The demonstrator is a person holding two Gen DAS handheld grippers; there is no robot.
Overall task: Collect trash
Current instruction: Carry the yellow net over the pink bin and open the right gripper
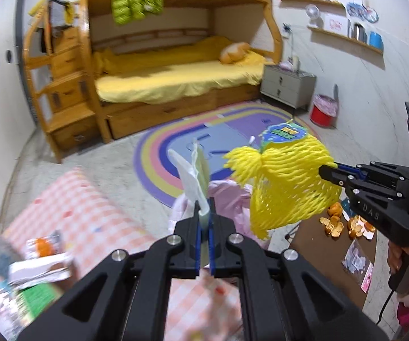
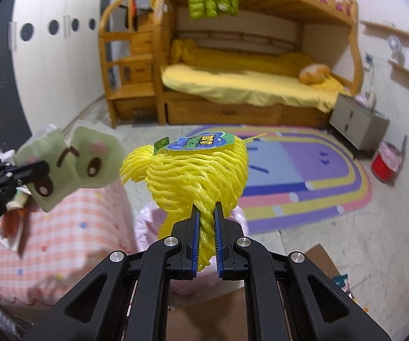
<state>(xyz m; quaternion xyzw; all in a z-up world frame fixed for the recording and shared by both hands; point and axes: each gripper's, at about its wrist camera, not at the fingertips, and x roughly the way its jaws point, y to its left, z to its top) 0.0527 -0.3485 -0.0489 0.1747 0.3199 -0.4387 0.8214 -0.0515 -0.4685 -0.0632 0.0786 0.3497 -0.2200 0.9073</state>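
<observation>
My left gripper [image 1: 204, 207] is shut on a flat pale green packet [image 1: 195, 176], seen edge-on in the left wrist view. From the right wrist view that packet [image 2: 71, 159] shows a cartoon face, with the left gripper [image 2: 44, 167] at the left edge. My right gripper [image 2: 206, 209] is shut on a twisted neck of a yellow mesh fruit net [image 2: 198, 170] with a green and blue label. In the left wrist view the net [image 1: 286, 184] hangs from the right gripper [image 1: 325, 170], to the right. A pink plastic bag [image 1: 227, 196] [image 2: 147, 227] lies below both held items.
Orange peels [image 1: 335, 223] lie on a brown board [image 1: 318, 255] at right. Several wrappers [image 1: 39, 267] sit on a pink checked cloth [image 1: 90, 221]. A red bin [image 1: 322, 112] stands by a grey nightstand [image 1: 286, 88]. Beyond lie a rainbow rug [image 2: 303, 184] and a wooden bunk bed [image 1: 176, 85].
</observation>
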